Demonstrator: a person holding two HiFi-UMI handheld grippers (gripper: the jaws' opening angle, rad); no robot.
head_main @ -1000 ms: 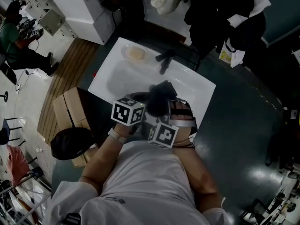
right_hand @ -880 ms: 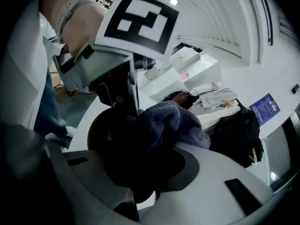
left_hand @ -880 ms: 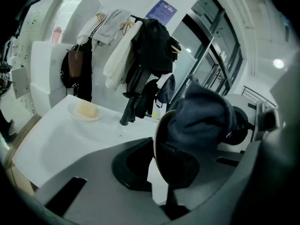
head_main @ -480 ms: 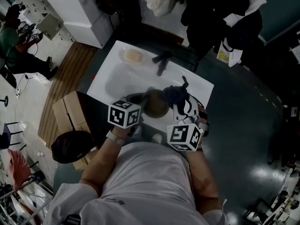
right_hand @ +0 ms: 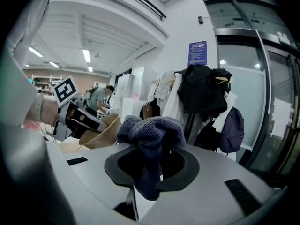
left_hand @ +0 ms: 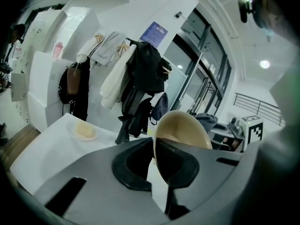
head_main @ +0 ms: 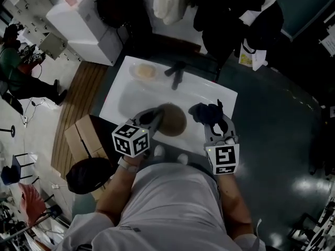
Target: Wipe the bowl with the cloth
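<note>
My left gripper [head_main: 155,117] is shut on the rim of a tan bowl [head_main: 171,120], held tipped on its side above the near edge of the white table [head_main: 131,88]. In the left gripper view the bowl [left_hand: 180,132] stands edge-on between the jaws of that gripper [left_hand: 153,165]. My right gripper [head_main: 217,120] is shut on a dark blue cloth [head_main: 206,112], held to the right of the bowl and apart from it. The cloth [right_hand: 150,139] bunches up out of the right gripper [right_hand: 149,172], and the bowl [right_hand: 101,132] shows at the left.
A shallow dish [head_main: 144,71] with something pale in it sits at the table's far left. A dark tool [head_main: 176,73] lies at the far middle. Cardboard boxes [head_main: 84,137] and a dark round seat [head_main: 86,174] stand left of the table. Coats hang behind.
The right gripper with the cloth has drawn away from the bowl to the right. The bowl, covered by the cloth a second ago, now shows bare in the left gripper.
</note>
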